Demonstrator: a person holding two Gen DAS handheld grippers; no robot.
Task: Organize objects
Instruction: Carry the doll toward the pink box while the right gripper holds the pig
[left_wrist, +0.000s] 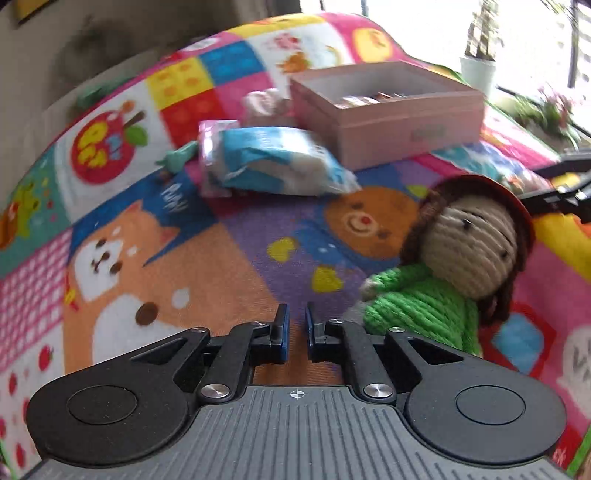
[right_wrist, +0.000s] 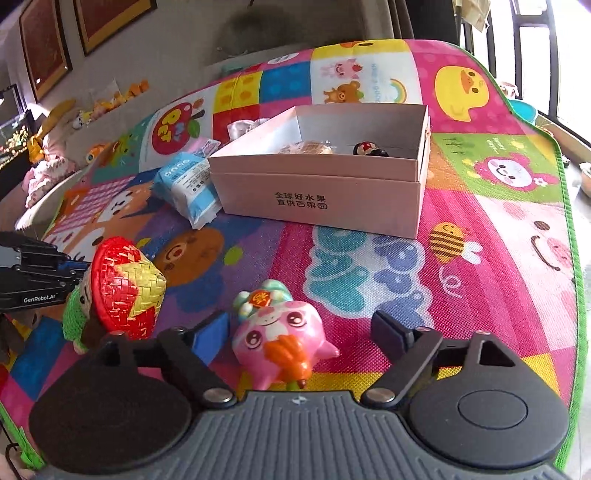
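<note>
1. The left gripper (left_wrist: 296, 320) is hanging over the cartoon-printed play mat (left_wrist: 229, 236) with its blue-padded fingers drawn close together and nothing between them.
2. A crocheted doll (left_wrist: 454, 258) in a green top and red woven hat is lying on the mat just to the right of those fingers, apart from them (the right wrist view shows the hat's red and yellow weave clearly).
3. The right gripper (right_wrist: 299, 332) is standing with its fingers spread wide, one on either side of a pink cartoon figure (right_wrist: 280, 336) with an orange beak-like front; the pads are not pressing on it.
4. The figure is sitting on the mat, close to the doll and near the front edge of the right wrist view.
5. A pink open box (right_wrist: 325, 192) with printed characters on its side is resting farther back on the mat, holding a few small items (too small to identify).
6. A blue and white soft packet (right_wrist: 188, 188) is lying just beside the box's left end.
</note>
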